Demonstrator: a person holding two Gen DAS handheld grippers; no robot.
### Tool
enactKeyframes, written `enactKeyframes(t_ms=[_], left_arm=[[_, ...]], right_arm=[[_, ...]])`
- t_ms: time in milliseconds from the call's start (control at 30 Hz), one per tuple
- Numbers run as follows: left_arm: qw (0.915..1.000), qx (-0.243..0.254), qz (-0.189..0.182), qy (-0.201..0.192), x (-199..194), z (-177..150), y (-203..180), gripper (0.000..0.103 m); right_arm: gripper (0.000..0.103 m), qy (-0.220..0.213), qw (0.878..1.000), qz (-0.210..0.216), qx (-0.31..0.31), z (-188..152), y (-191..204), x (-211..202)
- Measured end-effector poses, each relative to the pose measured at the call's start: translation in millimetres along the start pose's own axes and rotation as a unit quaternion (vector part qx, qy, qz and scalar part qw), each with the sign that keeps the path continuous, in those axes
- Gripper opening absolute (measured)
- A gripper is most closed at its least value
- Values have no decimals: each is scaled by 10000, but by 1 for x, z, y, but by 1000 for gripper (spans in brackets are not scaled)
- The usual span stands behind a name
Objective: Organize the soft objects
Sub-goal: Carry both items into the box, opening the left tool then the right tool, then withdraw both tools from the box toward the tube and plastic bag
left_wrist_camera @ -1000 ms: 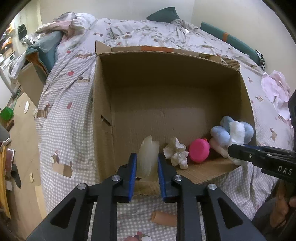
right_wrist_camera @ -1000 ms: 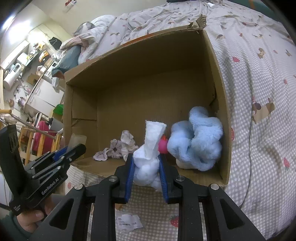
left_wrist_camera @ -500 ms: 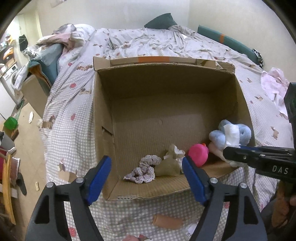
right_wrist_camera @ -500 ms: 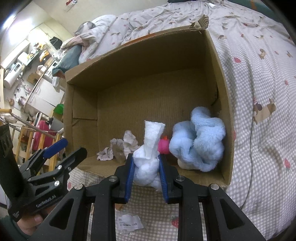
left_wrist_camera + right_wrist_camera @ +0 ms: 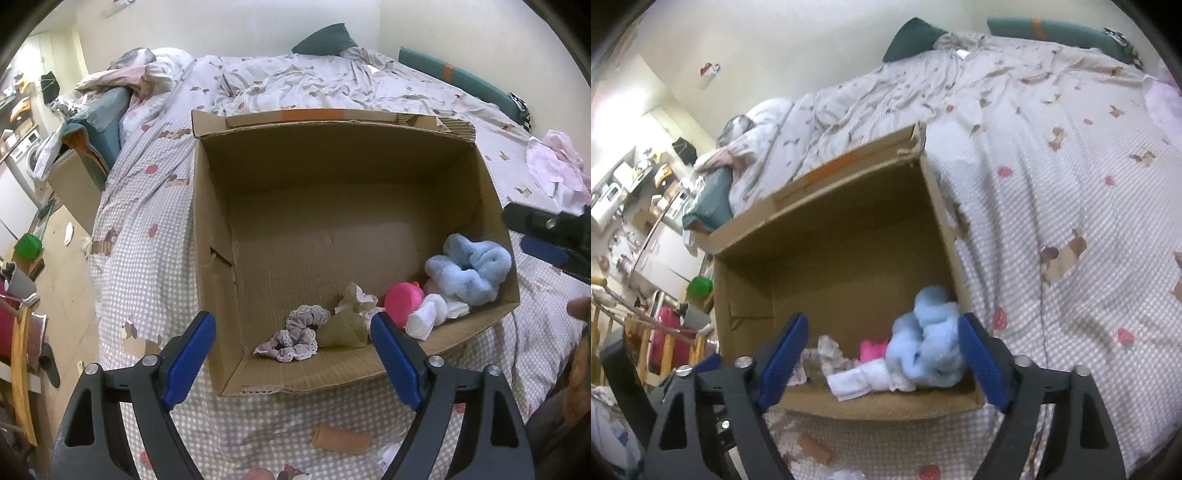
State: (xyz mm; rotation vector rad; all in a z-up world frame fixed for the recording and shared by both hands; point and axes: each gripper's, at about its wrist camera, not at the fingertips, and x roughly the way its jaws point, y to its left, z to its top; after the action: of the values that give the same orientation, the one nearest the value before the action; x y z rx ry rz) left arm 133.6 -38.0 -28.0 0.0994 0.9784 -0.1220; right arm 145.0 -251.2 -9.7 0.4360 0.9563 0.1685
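Left claw [image 5: 293,354]: gaping wide with nothing between its blue pads, hovering over the near rim of the cardboard box [image 5: 218,258].
Right claw [image 5: 882,358]: also standing wide open and holding nothing, hanging above the box's near right corner.
Cardboard box: sitting open-topped on the bed [image 5: 147,229], near the bed's front edge.
Blue fluffy scrunchie [image 5: 469,269]: lying in the box's near right corner, touching the right wall.
White cloth roll [image 5: 424,317]: resting inside the box against the near wall, just beside the blue scrunchie.
Pink round toy [image 5: 402,301]: sitting between the white roll and the crumpled pale cloth [image 5: 356,299].
Tan soft piece [image 5: 343,328]: lying just in front of the crumpled cloth.
Lilac lace scrunchie [image 5: 295,334]: lying along the near wall, left of the tan piece.
Brown roll [image 5: 340,439]: lying on the bed's checked cover, outside the box at the front edge.
Pink garment [image 5: 554,171]: bunching near the bed's right edge.
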Motion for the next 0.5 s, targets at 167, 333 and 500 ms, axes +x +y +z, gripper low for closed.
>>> enactKeyframes(t_ms=[167, 333, 500], left_arm=[[9999, -82, 28, -64, -4, 1, 4, 85], [9997, -235, 52, -89, -10, 2, 10, 85], [9990, -429, 92, -123, -23, -1, 21, 85]], right_arm=[[103, -28, 10000, 54, -44, 5, -1, 0], [103, -115, 9997, 130, -190, 1, 8, -4], [103, -175, 9994, 255, -156, -5, 7, -8]])
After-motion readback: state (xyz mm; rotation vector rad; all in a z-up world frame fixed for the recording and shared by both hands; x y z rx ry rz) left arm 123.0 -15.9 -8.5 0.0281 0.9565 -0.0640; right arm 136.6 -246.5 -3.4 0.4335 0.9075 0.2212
